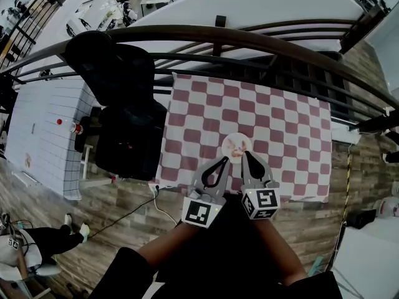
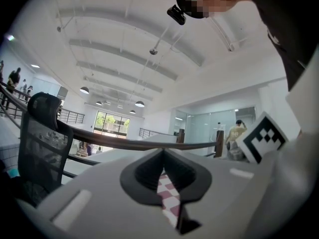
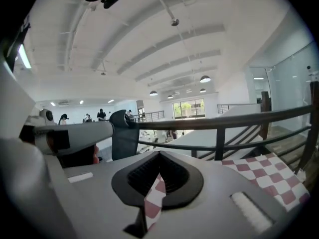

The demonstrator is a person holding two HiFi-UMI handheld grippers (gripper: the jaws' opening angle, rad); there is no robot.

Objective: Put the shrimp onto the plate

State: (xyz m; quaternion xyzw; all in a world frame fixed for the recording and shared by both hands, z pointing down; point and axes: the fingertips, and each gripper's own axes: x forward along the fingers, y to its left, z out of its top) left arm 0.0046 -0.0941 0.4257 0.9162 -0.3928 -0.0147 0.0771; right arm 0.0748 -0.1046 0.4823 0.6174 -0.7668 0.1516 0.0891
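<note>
A small white plate (image 1: 247,142) sits near the front edge of the red-and-white checked tablecloth (image 1: 283,126), with pinkish shrimp (image 1: 232,147) lying on it. My left gripper (image 1: 225,159) is just in front of the plate at its left, jaws together, nothing between them. My right gripper (image 1: 245,154) is at the plate's near right edge, also shut and empty. In the left gripper view the gripper (image 2: 162,156) points up and away, with only a sliver of cloth in its slit. The right gripper (image 3: 159,158) shows the same in its own view.
A black office chair (image 1: 124,108) stands close to the table's left side. A dark curved railing (image 1: 249,39) runs behind the table. A white table (image 1: 43,129) with a red-capped bottle (image 1: 70,126) is far left. A cable (image 1: 134,210) lies on the wooden floor.
</note>
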